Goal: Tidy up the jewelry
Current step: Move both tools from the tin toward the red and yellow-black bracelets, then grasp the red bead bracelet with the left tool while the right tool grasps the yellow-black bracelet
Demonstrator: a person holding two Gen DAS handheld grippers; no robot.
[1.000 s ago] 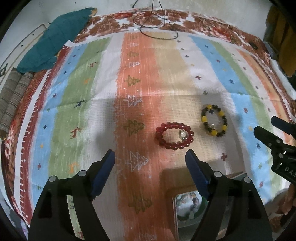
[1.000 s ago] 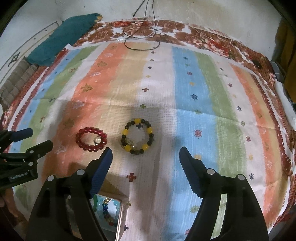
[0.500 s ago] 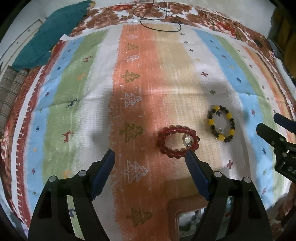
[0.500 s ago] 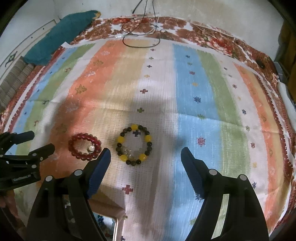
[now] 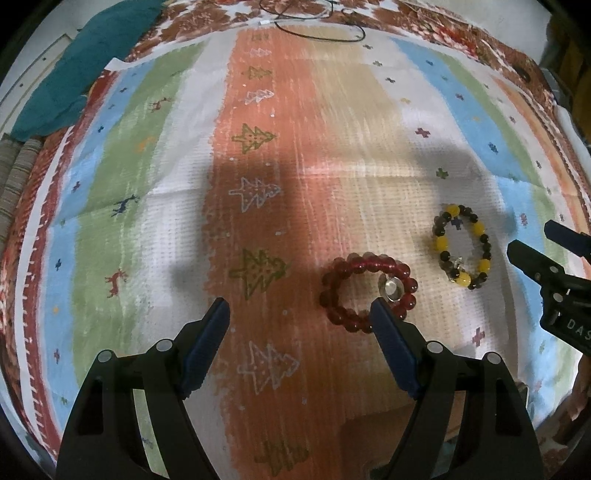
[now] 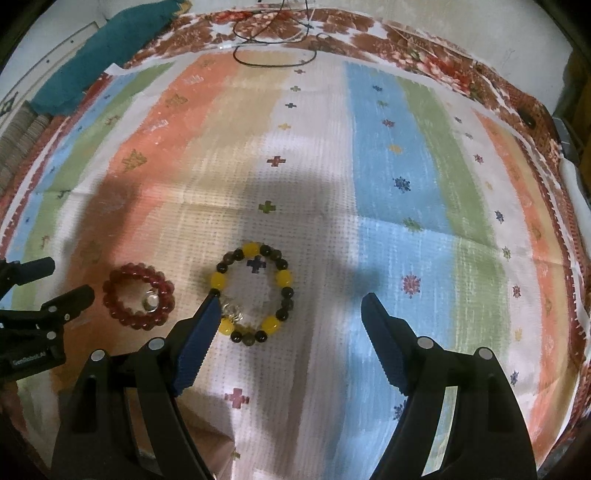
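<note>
A dark red bead bracelet (image 5: 364,260) with a silver charm lies flat on the striped cloth (image 5: 258,221). To its right lies a bracelet of yellow and black beads (image 5: 441,243). My left gripper (image 5: 299,306) is open and points steeply down, and its right fingertip (image 5: 376,308) overlaps the red bracelet's near edge. In the right wrist view my right gripper (image 6: 291,299) is open over the yellow and black bracelet (image 6: 251,249), its left fingertip (image 6: 212,301) at the ring's left side. Nothing is held. The red bracelet (image 6: 137,268) lies left, beside the left gripper (image 6: 70,278).
A brown wooden box corner (image 5: 369,424) shows under the left gripper, and the box (image 6: 207,417) also shows low in the right wrist view. A teal cloth (image 5: 74,74) and a black cable (image 5: 317,33) lie at the far edge. The right gripper (image 5: 532,236) enters from the right.
Both grippers have sunk and moved forward toward the bracelets, which now look larger and sit at the fingertips. The box with beads inside has slid almost out of view below.
</note>
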